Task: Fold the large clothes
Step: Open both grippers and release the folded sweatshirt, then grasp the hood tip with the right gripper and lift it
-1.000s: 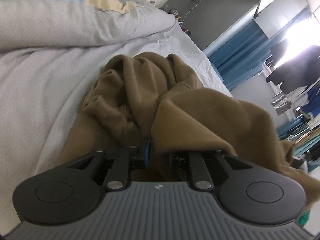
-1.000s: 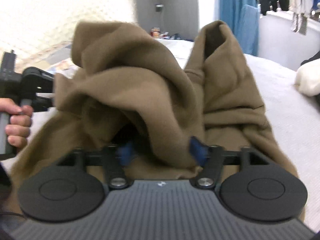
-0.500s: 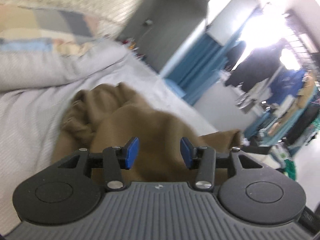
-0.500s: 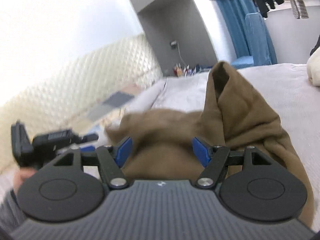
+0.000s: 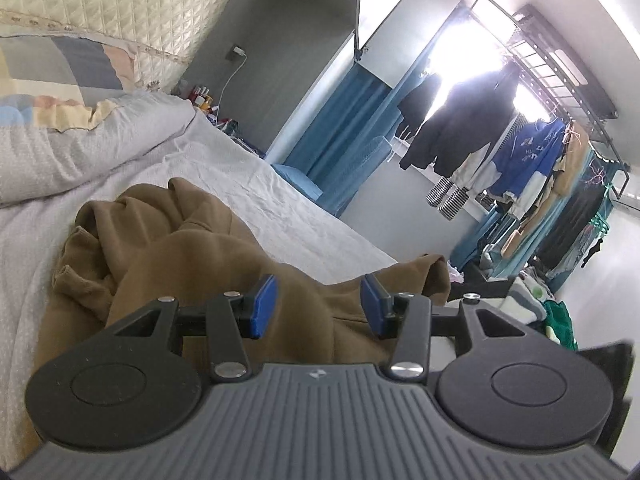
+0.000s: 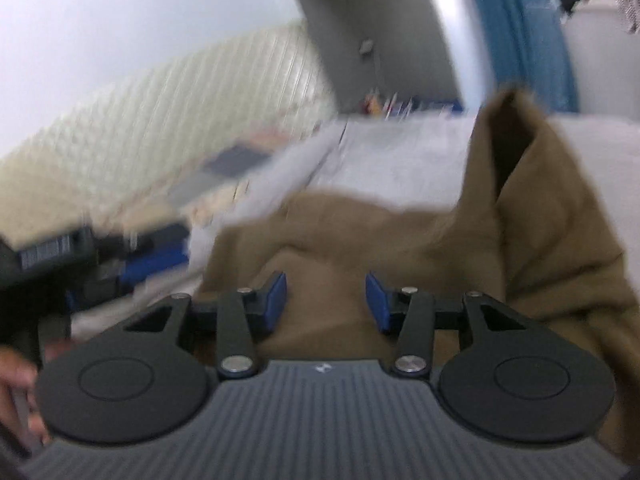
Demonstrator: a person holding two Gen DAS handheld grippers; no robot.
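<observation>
While the brown garment [image 5: 192, 248] lies crumpled on the bed [image 5: 280, 216], grey sheet wrinkled, both grippers sit above it. Left gripper [image 5: 318, 306]: jaws spread, empty. Right gripper [image 6: 326, 302]: jaws just closing, apart, pinching nothing. Quilted headboard [image 5: 120, 4]; blue curtain [image 5: 340, 132]; hung clothes [image 5: 500, 148].

The brown garment [image 5: 192, 252] is a thick, soft piece in plain tan-brown; it lies crumpled in deep folds on the pale grey bedsheet [image 5: 304, 220], just below the pillow; one end is bunched into a cuffed lump; in the blurred right-wrist view one fold [image 6: 520, 184] stands up in a peak.
</observation>
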